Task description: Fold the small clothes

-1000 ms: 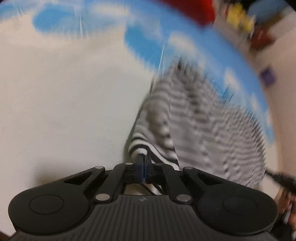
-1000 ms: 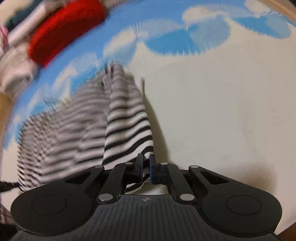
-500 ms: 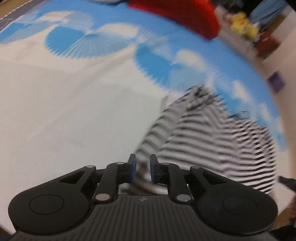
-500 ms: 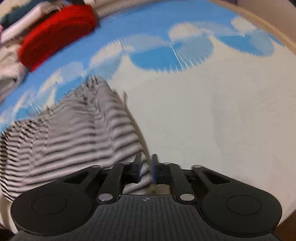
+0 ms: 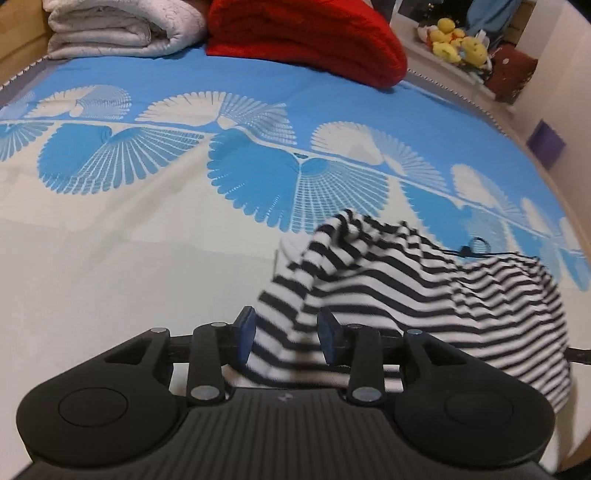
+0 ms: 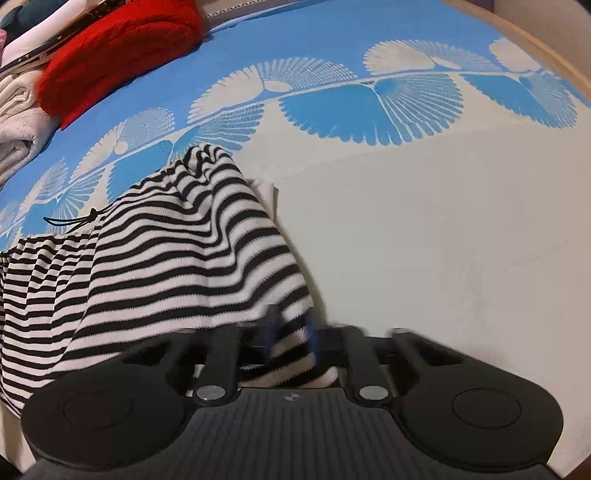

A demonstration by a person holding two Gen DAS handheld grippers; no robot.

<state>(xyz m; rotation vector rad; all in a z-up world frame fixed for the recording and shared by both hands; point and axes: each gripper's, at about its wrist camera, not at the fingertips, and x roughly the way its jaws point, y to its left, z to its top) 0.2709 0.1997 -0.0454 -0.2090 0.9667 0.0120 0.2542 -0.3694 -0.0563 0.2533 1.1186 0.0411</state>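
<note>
A black-and-white striped garment [image 5: 424,291] lies bunched on the blue-and-white bedspread [image 5: 147,258], with a black drawstring [image 5: 476,247] at its far edge. My left gripper [image 5: 287,334] hangs over the garment's near left end. Its jaws are opening, and a striped fold lies loose between the blue pads [image 5: 245,332]. In the right wrist view the same garment [image 6: 166,258] spreads to the left. My right gripper [image 6: 291,330] is blurred by motion and is shut on the garment's near right corner.
A folded red blanket [image 5: 306,37] and a folded white quilt [image 5: 122,26] lie at the far end of the bed. Yellow plush toys [image 5: 458,44] sit on a ledge beyond. White bedspread [image 6: 443,240] stretches to the right of the garment.
The left jaws went from shut on the striped fabric to spread apart. The right jaws parted briefly and closed again on the fabric. The garment sank from hanging to resting on the bed.
</note>
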